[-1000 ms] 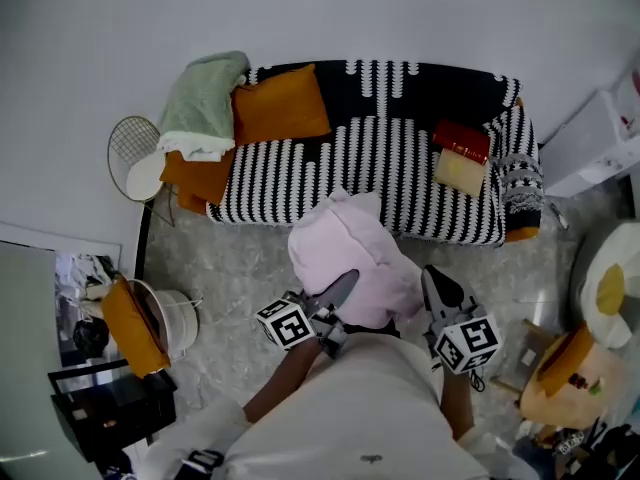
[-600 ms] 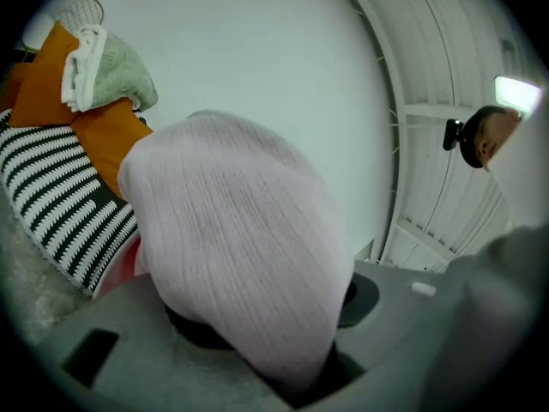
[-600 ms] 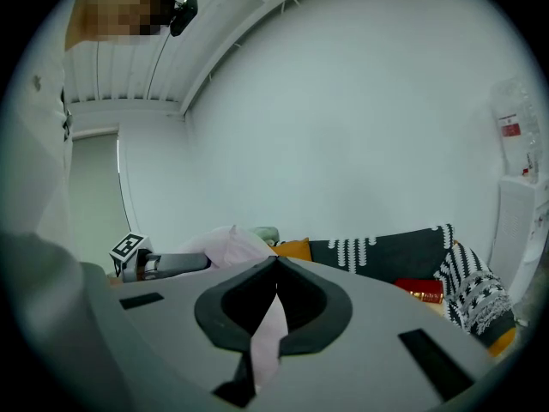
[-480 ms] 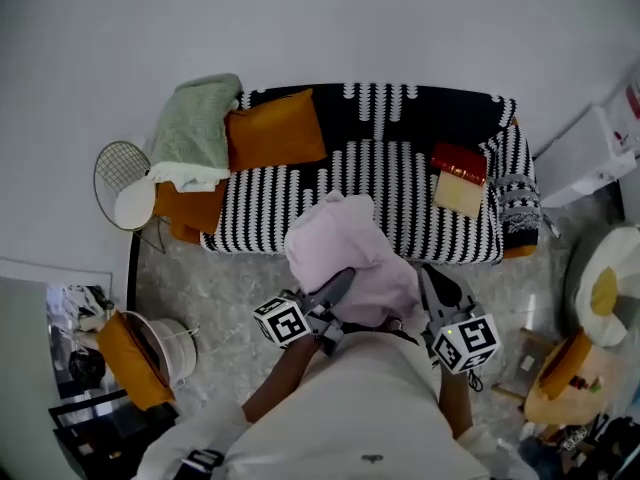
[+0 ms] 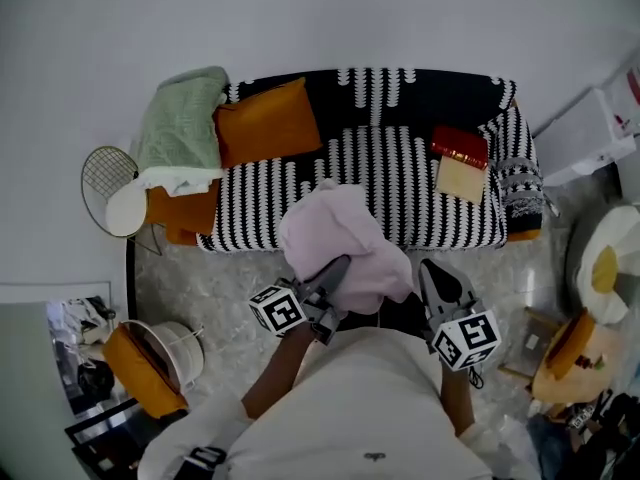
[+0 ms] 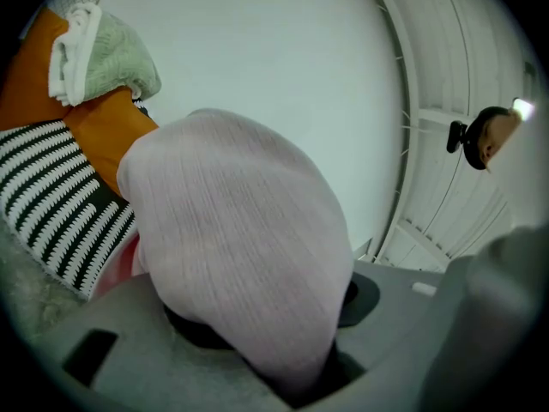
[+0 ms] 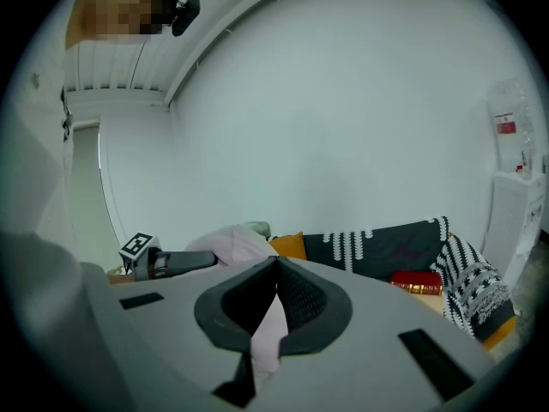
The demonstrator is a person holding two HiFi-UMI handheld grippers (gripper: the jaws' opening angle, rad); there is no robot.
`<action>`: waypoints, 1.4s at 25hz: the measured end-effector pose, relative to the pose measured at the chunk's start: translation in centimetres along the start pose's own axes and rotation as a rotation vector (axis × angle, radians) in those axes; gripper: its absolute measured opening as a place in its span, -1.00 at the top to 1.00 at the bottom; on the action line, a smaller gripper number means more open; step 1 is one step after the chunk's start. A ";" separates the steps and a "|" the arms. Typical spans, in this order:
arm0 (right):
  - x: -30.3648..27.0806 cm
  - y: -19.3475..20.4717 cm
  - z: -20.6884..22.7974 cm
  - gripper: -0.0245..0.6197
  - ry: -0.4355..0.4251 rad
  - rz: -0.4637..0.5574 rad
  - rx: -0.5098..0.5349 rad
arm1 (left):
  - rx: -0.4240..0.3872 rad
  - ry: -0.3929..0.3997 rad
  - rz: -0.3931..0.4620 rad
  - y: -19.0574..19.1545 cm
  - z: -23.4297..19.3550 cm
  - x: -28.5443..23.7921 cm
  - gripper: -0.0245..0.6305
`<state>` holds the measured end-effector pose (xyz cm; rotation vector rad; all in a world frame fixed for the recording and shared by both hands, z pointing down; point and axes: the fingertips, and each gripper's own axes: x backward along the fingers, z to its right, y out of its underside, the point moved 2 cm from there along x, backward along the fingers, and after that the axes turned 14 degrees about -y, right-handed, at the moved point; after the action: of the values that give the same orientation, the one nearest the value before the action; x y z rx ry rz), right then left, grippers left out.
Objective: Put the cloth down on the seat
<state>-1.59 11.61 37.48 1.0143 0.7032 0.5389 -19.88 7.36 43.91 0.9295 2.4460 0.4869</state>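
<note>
A pale pink cloth [image 5: 345,246] hangs bunched between my two grippers, above the floor just in front of the black-and-white striped sofa [image 5: 400,173]. My left gripper [image 5: 334,272] is shut on the cloth's left part; in the left gripper view the cloth [image 6: 244,247] bulges over the jaws and hides their tips. My right gripper [image 5: 432,276] is shut on a thin fold of the cloth [image 7: 268,337], pinched between the dark pads. The cloth's upper edge overlaps the front of the seat in the head view.
On the sofa lie an orange cushion [image 5: 265,121], a green blanket [image 5: 185,116] on the left armrest, and a red book [image 5: 462,144] on a tan block. A wire basket [image 5: 105,180] and a white bucket [image 5: 172,343] stand left, a white cabinet [image 5: 585,133] right.
Both grippers and the pink cloth have moved slightly closer to the sofa front. The grips on the cloth look unchanged.
</note>
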 end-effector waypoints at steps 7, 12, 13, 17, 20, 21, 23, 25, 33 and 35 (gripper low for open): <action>-0.7 0.5 1.7 0.90 -0.001 -0.025 -0.029 | 0.025 -0.020 -0.025 0.3 -1.0 -1.6 0.23; -2.1 -0.7 3.6 0.90 -0.035 -0.015 -0.027 | 0.025 -0.043 -0.013 -0.4 -0.7 -3.1 0.23; -2.4 -1.1 4.0 0.90 -0.046 -0.013 -0.024 | 0.020 -0.046 -0.008 -0.6 -0.5 -3.6 0.23; -3.1 -2.7 6.4 0.90 -0.069 0.000 -0.020 | 0.009 -0.061 0.013 -1.7 0.5 -5.7 0.23; -3.3 -4.3 8.5 0.90 -0.087 0.011 -0.012 | 0.012 -0.077 0.026 -2.0 1.0 -7.7 0.23; -3.4 -4.8 9.2 0.90 -0.096 0.013 -0.007 | 0.018 -0.084 0.028 -2.0 1.0 -8.4 0.23; -3.5 -5.7 10.5 0.90 -0.115 0.014 0.001 | 0.032 -0.102 0.032 -1.9 1.2 -9.9 0.23; -3.3 -6.2 12.2 0.90 -0.125 0.012 -0.004 | 0.048 -0.116 0.036 -1.6 1.5 -11.4 0.23; -2.9 -5.9 18.4 0.90 -0.174 -0.030 -0.053 | 0.088 -0.159 0.030 0.6 2.6 -17.3 0.23; -3.1 -5.3 19.4 0.90 -0.182 -0.044 -0.070 | 0.090 -0.172 0.026 1.1 2.6 -18.1 0.22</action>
<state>11.27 -3.95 40.30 0.9674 0.5398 0.4242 -5.96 -3.99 47.75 0.9974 2.3187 0.2940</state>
